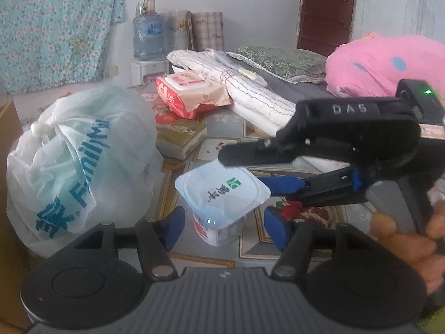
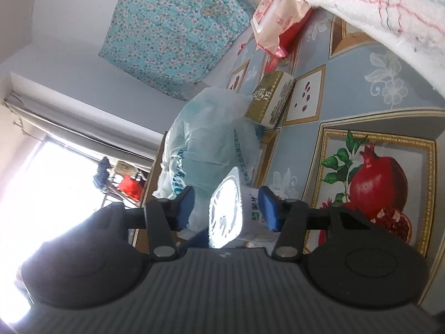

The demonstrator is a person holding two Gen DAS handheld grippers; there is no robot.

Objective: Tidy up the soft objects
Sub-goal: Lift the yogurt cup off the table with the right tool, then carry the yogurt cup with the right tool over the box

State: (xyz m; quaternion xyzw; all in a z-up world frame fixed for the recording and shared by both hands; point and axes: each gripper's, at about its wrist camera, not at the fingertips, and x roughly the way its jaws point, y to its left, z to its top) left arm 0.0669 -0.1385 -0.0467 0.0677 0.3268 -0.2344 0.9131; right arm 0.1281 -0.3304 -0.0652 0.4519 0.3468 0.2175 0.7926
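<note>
A small white yogurt cup [image 1: 222, 194] with a foil lid stands between the blue pads of my left gripper [image 1: 224, 228]. Both pads are clear of its sides, so that gripper is open. My right gripper [image 1: 242, 171] reaches in from the right, rolled on its side, with one finger over the lid and the other low beside the cup. In the right wrist view the cup [image 2: 236, 211] lies between the jaws of the right gripper [image 2: 226, 208]. A gap shows between one pad and the lid, and the other pad is close against the base.
A tied white plastic bag [image 1: 78, 161] bulges at the left. Behind the cup lie a gold tissue pack [image 1: 180, 136], a wipes pack [image 1: 192, 91] and a folded white cloth [image 1: 250, 89]. A pink bundle [image 1: 383, 64] sits far right. A patterned tablecloth [image 2: 347, 83] covers the surface.
</note>
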